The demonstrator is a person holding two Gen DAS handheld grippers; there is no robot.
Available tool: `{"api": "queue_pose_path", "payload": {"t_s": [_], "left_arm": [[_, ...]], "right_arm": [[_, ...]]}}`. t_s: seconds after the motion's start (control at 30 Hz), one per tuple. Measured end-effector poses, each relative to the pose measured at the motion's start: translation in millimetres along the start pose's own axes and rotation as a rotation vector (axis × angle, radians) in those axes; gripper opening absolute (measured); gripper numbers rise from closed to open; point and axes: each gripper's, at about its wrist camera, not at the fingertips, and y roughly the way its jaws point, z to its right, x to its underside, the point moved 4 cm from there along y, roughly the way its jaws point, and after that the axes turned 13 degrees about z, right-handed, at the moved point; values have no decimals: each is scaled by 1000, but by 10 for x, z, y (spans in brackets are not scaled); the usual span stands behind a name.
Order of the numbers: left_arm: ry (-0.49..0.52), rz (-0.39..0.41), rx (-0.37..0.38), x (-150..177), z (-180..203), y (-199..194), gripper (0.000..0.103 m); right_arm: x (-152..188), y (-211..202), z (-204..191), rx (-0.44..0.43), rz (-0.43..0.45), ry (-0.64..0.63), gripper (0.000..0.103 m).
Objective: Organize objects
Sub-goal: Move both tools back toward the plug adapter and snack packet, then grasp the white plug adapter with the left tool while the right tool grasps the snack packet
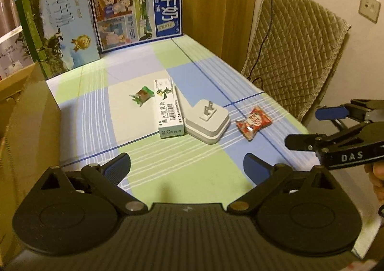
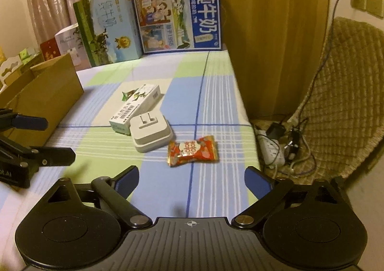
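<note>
Four small items lie in a loose row on the checked tablecloth: a green candy wrapper, a long white ointment box, a white plug adapter with its prongs up, and a red snack packet. My left gripper hovers open near the table's front, short of the items. My right gripper is open too, just in front of the red packet. Each gripper shows at the edge of the other's view, the right gripper and the left gripper, both with nothing between the fingers.
An open cardboard box stands at the table's left side. Two milk cartons stand upright at the far end. A padded chair and a power strip with cables sit right of the table edge.
</note>
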Motion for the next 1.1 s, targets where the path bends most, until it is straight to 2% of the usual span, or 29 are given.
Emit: {"api": "queue_pose_path", "payload": {"t_s": [0.1, 0.5, 0.57, 0.8, 0.83, 0.9, 0.93, 1.1], "left_arm": [[4, -4, -4, 36, -30, 131, 94], [-36, -15, 12, 159, -114, 443, 93], [-42, -17, 10, 177, -140, 480, 93], [-40, -21, 15, 212, -158, 573, 94], [-42, -20, 17, 213, -159, 586, 93], [-46, -19, 21, 221, -160, 602, 94], [-48, -20, 22, 222, -163, 610, 94], [-60, -19, 15, 225, -194, 631, 94]], "right_arm": [[16, 196, 0, -9, -4, -4, 85], [103, 697, -26, -9, -12, -73, 81], [145, 755, -36, -5, -24, -86, 75], [160, 782, -39, 6, -5, -113, 63], [153, 788, -39, 8, -4, -115, 55], [133, 796, -39, 12, -5, -112, 49], [118, 795, -38, 16, -1, -111, 41], [40, 847, -27, 20, 8, -100, 37]]}}
